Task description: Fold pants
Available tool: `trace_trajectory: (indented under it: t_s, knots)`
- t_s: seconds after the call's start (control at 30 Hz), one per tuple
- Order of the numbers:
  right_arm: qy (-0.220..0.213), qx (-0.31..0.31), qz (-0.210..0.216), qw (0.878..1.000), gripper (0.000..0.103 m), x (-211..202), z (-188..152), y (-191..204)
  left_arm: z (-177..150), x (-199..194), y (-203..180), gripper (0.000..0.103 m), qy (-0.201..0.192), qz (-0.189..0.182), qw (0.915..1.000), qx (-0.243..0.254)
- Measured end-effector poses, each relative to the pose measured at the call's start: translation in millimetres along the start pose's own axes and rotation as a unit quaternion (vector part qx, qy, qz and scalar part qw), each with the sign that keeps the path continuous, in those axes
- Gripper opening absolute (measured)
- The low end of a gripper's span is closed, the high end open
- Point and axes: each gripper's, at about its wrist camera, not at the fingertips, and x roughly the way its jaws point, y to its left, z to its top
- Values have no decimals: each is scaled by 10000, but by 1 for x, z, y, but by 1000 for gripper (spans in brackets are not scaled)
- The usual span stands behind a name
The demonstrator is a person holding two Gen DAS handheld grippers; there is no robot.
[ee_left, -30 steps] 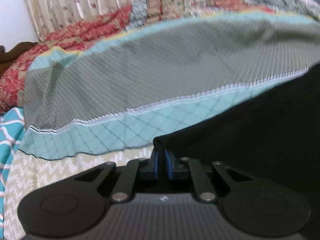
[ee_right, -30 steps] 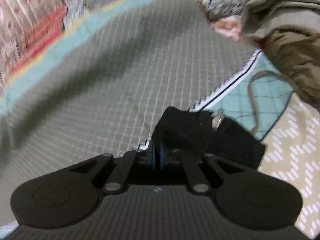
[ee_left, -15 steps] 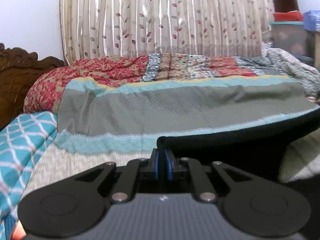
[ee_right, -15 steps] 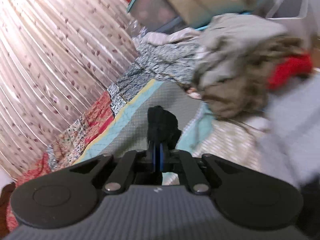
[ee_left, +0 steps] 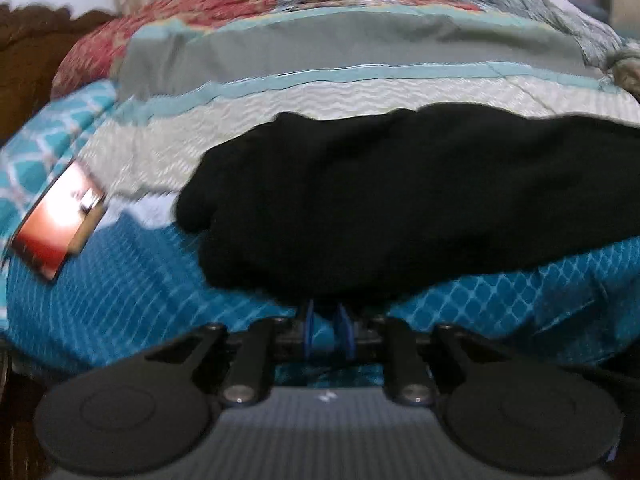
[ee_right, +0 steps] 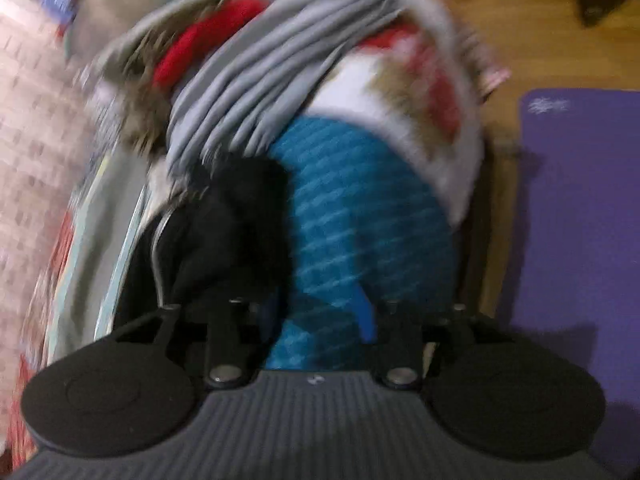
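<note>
Both the left gripper (ee_left: 325,322) and right gripper (ee_right: 320,316) have just been opening, jaws parted, releasing the black pants (ee_left: 400,200) onto the bed (ee_left: 120,288) for folding.

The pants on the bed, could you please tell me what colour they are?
Plain black pants, clearest in the left wrist view.

**Materials and surface finish**

Pants (ee_left: 400,192): black cloth, matt, soft-looking; weave too blurred to tell. Bedcover (ee_left: 120,300), near: teal cloth with a pale lattice print, matt. Quilt (ee_left: 340,40), far: stitched cloth in grey and turquoise bands. Phone (ee_left: 60,224), left: glossy, reflective screen. Headboard (ee_left: 28,44), far left: dark carved wood. Floor (ee_right: 520,20): smooth light wood. Mat (ee_right: 580,220), right: matt purple, smooth.
</note>
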Motion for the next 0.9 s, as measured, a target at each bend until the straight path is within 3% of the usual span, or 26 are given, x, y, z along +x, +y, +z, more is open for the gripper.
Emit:
trace_trajectory:
  t_s: [0.07,0.13,0.2,0.3,0.37,0.47,0.5,0.53,0.57,0.63,0.77,0.83,0.9]
  knots:
    - [-465,-522,-75,9975,45,-15,2,16,1,-19,27,19,-189,-195,9979,-588]
    - [-926,-1048,-154,9901,45,-30,1,36,5,-35,62,27,-411,-226,9903,-1309]
    - [-1124,-1360,52,9843,45,-40,-3,52,12,-42,95,32,-578,-194,9793,-1929]
    - [-1019,-1844,448,9765,46,-40,-20,89,31,-35,131,35,-652,-224,9662,-2483]
    - [-769,-2262,715,9684,46,-35,-39,113,44,-21,139,59,-585,-448,9616,-2645]
    - [-268,-2772,1050,9547,47,-22,-80,145,59,20,144,68,-311,-837,9555,-2811]
    - [-77,-2921,1112,9499,47,-16,-96,153,61,39,148,68,-124,-926,9531,-2879]
    - [68,-3014,1130,9467,47,-10,-105,159,64,60,150,60,115,-997,9482,-3015]
    - [244,-3098,1130,9438,47,-4,-118,165,65,78,151,33,325,-1032,9429,-3150]
    - [621,-3244,1120,9372,47,9,-140,168,64,86,150,18,314,-961,9408,-3235]
    - [956,-3393,846,9320,47,30,-154,168,49,25,131,15,-580,-815,9598,-2624]
    - [969,-3319,946,9335,47,30,-150,164,34,9,130,16,-573,-621,9633,-2546]
    - [974,-3269,977,9349,47,28,-151,159,14,18,128,24,-134,-452,9651,-2577]
